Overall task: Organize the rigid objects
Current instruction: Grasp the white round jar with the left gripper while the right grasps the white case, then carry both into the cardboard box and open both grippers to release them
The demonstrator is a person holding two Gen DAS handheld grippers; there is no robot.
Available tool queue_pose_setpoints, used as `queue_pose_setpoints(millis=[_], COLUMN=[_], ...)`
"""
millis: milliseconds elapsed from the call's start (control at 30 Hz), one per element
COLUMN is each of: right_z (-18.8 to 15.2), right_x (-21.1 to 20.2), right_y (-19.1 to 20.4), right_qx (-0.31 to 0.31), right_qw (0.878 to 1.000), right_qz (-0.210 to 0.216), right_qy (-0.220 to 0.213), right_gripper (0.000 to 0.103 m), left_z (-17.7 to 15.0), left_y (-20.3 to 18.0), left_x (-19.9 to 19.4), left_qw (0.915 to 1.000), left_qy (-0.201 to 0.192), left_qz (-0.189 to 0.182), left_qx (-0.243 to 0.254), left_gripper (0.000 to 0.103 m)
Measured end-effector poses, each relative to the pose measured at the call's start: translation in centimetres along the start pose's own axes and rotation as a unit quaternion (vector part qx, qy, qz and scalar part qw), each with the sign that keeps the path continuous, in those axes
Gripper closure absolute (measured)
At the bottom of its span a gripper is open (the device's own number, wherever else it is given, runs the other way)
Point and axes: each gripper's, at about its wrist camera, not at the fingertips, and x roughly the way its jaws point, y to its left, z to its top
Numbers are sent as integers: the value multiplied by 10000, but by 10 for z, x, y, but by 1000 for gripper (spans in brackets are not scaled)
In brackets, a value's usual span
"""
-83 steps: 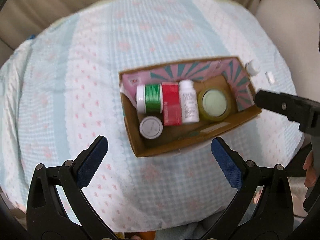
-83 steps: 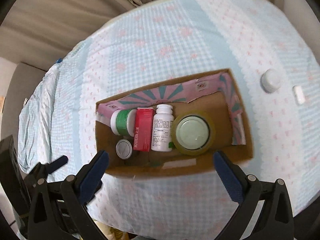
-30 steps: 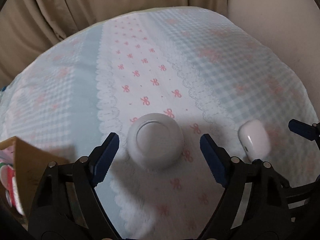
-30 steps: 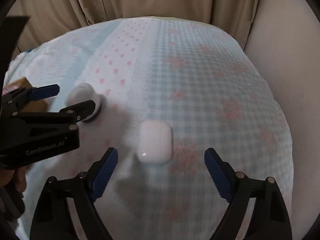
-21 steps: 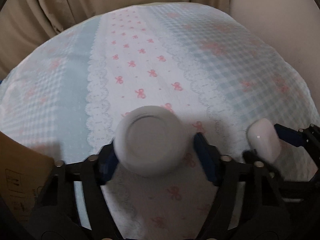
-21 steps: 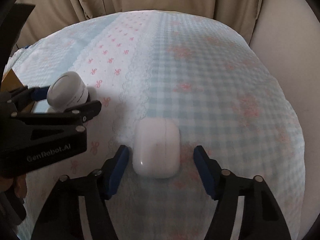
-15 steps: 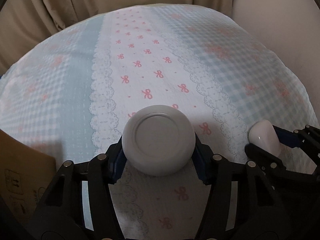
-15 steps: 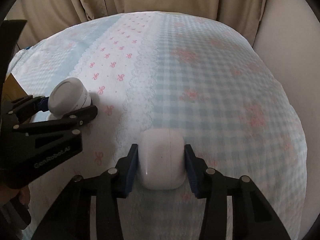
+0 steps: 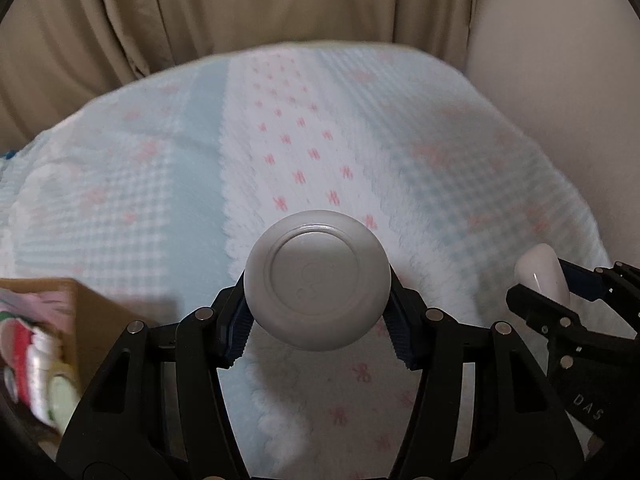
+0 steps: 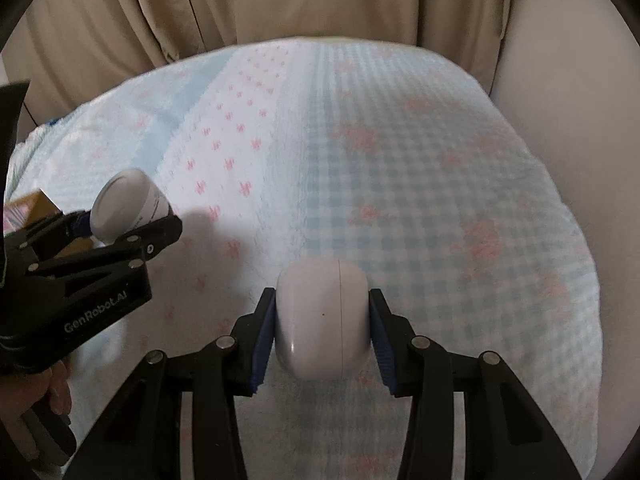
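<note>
While clamped: left tool [image 9: 318,312] on jar [image 9: 317,279].

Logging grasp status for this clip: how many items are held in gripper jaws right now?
2. The white round jar sits clamped in the left gripper; the white earbud case is clamped in the right gripper. Other items lie in the cardboard box, partly cut off.

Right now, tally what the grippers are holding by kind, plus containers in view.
White round jar, in the left gripper: 1
White earbud-style case, in the right gripper: 1
Cardboard box, contents too blurred to count: 1
Total: 3
</note>
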Motion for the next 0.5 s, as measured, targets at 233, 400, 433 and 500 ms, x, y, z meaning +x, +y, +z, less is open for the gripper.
queue_pose_setpoints(millis=[233,400,433,500], right_z=[30,50,54,62], right_x=[-79,-148,-163,-183], right_y=[11,33,40,53], right_qx=[68,5,-50,-149], right_qw=[9990,9975,9970,9959], right_qz=[86,262,320,458], right_qy=[-439,-659,-700,-761], right_gripper=[62,62,62,62], left_z=[31,46,47,48], left_y=[19,42,50,64], left_x=[-92,-163,-178,-201], left_qw=[9990,9982,9980,9973], left_qy=[-385,-465,-445,-452], left_qz=[-1,100,159,232], left_qx=[-216,-378,-415,-521], left_gripper=[49,49,49,49])
